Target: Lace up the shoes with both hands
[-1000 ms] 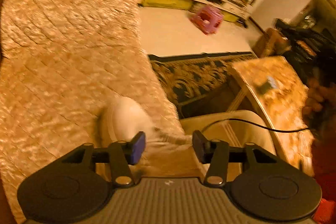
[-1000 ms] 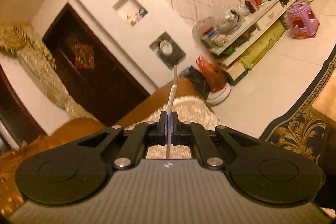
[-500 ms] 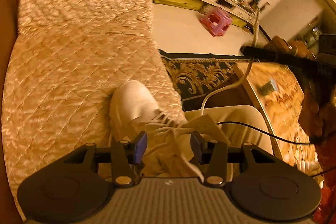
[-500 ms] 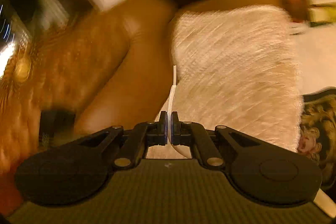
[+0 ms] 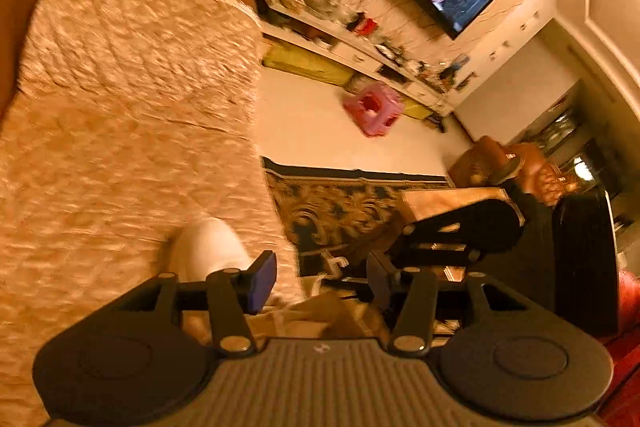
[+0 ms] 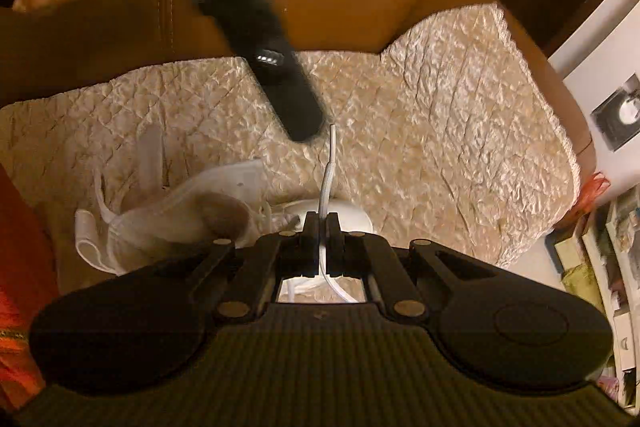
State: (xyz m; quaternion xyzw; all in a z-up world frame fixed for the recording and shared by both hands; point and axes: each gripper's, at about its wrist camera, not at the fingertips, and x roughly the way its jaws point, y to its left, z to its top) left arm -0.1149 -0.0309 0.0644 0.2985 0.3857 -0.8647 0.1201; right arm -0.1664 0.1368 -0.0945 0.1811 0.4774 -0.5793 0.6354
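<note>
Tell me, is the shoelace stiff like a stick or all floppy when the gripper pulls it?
Probably both. The shoelace sticks up fairly straight above the shut right gripper, so its short capped end seems stiffish. Below the jaws it curves away limply, so a longer stretch would likely flop. It looks thin and light, so it should follow a tug easily.

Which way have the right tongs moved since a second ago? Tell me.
Yes. The right tongs, shut on the shoelace, swung from facing the wall down over the white shoe on the quilted sofa cover.
</note>
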